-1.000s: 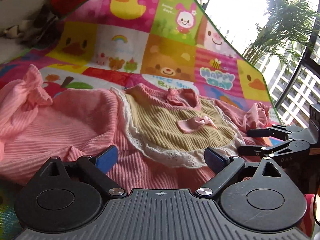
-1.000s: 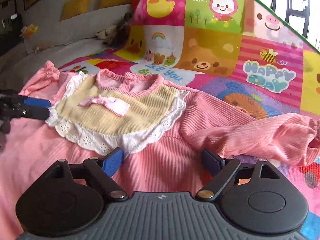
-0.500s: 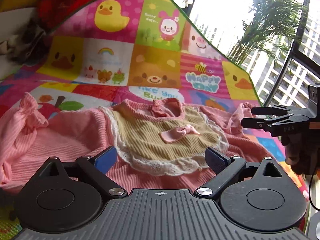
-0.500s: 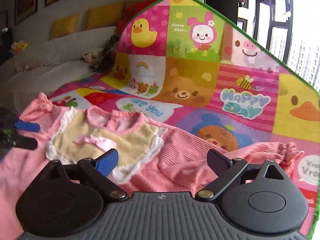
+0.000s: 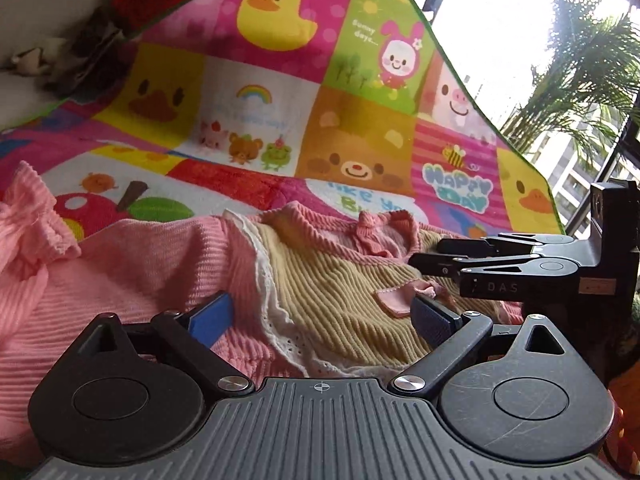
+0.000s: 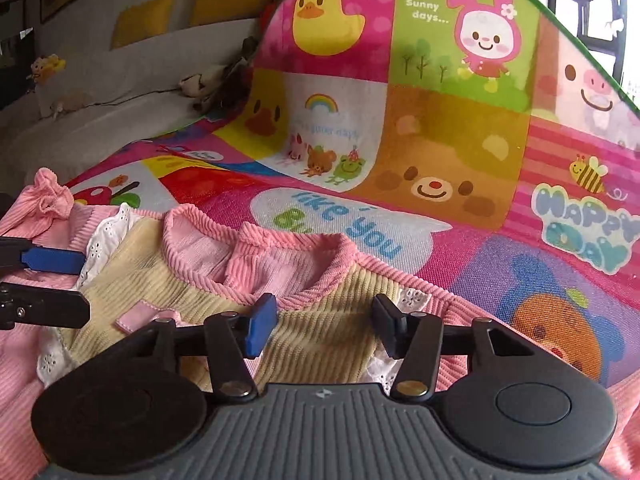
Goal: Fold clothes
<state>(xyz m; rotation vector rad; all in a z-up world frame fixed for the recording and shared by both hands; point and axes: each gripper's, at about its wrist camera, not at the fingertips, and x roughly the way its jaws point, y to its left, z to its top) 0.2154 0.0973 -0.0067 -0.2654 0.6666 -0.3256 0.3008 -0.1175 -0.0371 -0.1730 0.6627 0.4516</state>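
1. Left wrist view – left gripper [image 5: 320, 316]: jaws spread wide and level, one blue pad at 9 o'clock and one at 3 o'clock of the gap. Nothing is pinched; the pads stand over the cloth.
2. Same view – pink ribbed garment [image 5: 132, 268]: spread flat on the mat, filling the middle and the 9 o'clock side. A ruffled cuff [image 5: 28, 208] sits at far 9 o'clock.
3. Same view – cream bib panel [image 5: 336, 288] with white lace edging and a small pink bow [image 5: 404, 298], lying at centre, the neckline at 12 o'clock of it.
4. Same view – right gripper [image 5: 436, 256]: enters from 3 o'clock, seen side-on above the bib's right part. Its spread cannot be judged from this angle.
5. Same view – cartoon play mat [image 5: 352, 120]: patchwork of ducks, bear and bunny, rising at 12 o'clock.
6. Right wrist view – right gripper [image 6: 324, 320]: jaws about half apart and closing, directly over the cream panel just below the neckline [image 6: 256, 240]. The pads are not pressing on any fold.
7. Same view – left gripper [image 6: 64, 284]: comes in from 9 o'clock, fingers parted, over the garment's lace edge.
8. Same view – mat [image 6: 440, 140] runs behind from 12 to 3 o'clock; a pale sofa [image 6: 100, 100] with yellow cushions at 10 o'clock.
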